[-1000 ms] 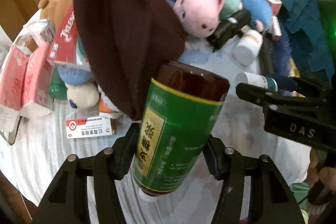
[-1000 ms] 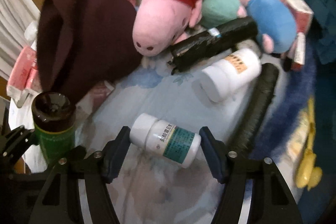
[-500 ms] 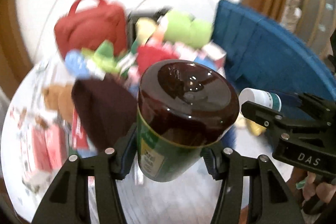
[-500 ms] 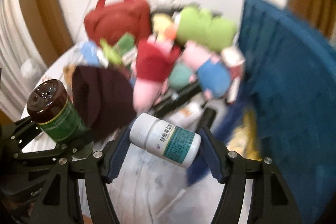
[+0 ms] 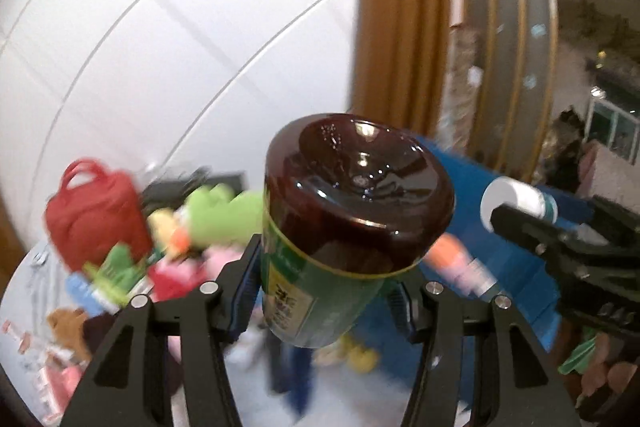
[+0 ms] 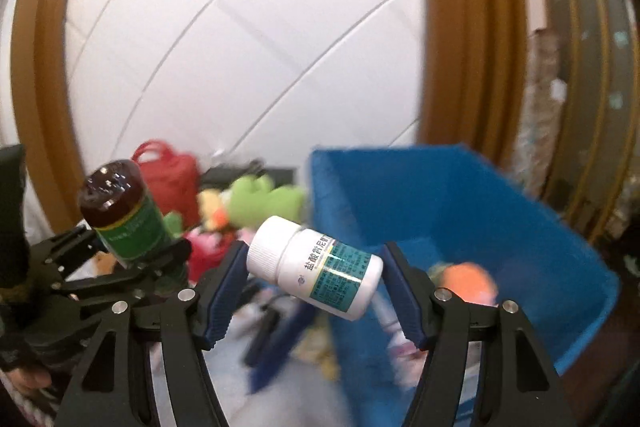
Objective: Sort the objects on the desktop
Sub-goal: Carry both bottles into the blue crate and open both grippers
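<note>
Here the left gripper (image 5: 324, 297) clamps a green-labelled brown jar (image 5: 340, 227), the right gripper (image 6: 312, 293) a white teal-labelled bottle (image 6: 316, 267).

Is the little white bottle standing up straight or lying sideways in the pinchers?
Lying sideways. The white bottle is held by the right gripper with its cap toward the left and slightly up.

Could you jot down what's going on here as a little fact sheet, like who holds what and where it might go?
Left gripper: shut on green-labelled brown bottle, dark cap toward camera
Right gripper: shut on white pill bottle, lying crosswise
Likely destination: blue bin, already holding something orange
Background clutter: red bag, green plush toy
</note>
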`<state>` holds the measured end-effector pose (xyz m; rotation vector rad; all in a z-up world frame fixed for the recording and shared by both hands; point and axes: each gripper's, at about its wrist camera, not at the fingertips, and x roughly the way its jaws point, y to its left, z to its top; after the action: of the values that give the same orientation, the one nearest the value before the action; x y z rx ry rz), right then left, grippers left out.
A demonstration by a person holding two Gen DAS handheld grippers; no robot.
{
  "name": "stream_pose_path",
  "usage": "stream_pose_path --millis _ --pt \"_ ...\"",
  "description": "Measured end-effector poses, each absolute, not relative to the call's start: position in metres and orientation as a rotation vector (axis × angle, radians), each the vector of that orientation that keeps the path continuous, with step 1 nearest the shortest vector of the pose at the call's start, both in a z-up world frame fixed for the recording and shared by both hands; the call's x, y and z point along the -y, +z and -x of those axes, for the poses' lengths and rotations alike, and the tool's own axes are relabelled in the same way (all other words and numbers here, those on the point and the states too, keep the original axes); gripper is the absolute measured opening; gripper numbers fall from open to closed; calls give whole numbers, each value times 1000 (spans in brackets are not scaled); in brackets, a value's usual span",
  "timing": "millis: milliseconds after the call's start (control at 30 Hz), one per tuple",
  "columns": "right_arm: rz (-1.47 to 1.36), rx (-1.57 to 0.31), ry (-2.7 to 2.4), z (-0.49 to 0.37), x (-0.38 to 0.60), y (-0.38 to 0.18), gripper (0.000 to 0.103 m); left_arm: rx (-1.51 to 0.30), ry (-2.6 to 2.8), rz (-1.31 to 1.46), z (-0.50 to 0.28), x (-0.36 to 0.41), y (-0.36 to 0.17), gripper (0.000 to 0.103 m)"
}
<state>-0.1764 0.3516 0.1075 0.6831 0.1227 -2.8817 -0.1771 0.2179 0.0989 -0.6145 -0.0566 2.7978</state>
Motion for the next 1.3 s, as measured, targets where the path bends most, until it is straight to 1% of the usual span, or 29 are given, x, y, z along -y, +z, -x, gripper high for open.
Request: stream_pose_path --millis 100,200,300,433,600,733,933,1167,1200,1233,1300 --pt "-659 -144 -2933 182 -409 120 67 80 2785 548 185 -274 120 55" --pt "-684 -180 -2957 196 -464 121 67 104 2761 546 196 -324 131 55" --pt "-748 -207 -2947 214 -511 112 67 95 2754 628 210 -375 126 55" --pt "-843 -201 -2887 236 -560 86 67 86 2749 793 227 -419 105 55" --pt "-916 -171 -2823 252 -595 51 67 51 2765 961 233 -445 71 55" --pt "-968 -183 -2780 260 -602 30 67 27 2768 1060 232 -463 52 55" --pt "-986 -254 -2781 263 -608 15 67 -6 2775 1106 224 -478 43 55" --pt "-1031 -257 -2766 275 -624 8 67 -39 2793 1132 223 -485 41 56" --pt "-1033 -256 -2766 274 -625 7 67 -51 2805 1128 222 -487 41 60" --pt "-1035 -256 -2766 274 -626 7 67 -58 2818 1124 221 -487 42 69" --pt "-1033 -252 -2765 274 -629 8 67 -57 2831 1116 220 -486 43 76"
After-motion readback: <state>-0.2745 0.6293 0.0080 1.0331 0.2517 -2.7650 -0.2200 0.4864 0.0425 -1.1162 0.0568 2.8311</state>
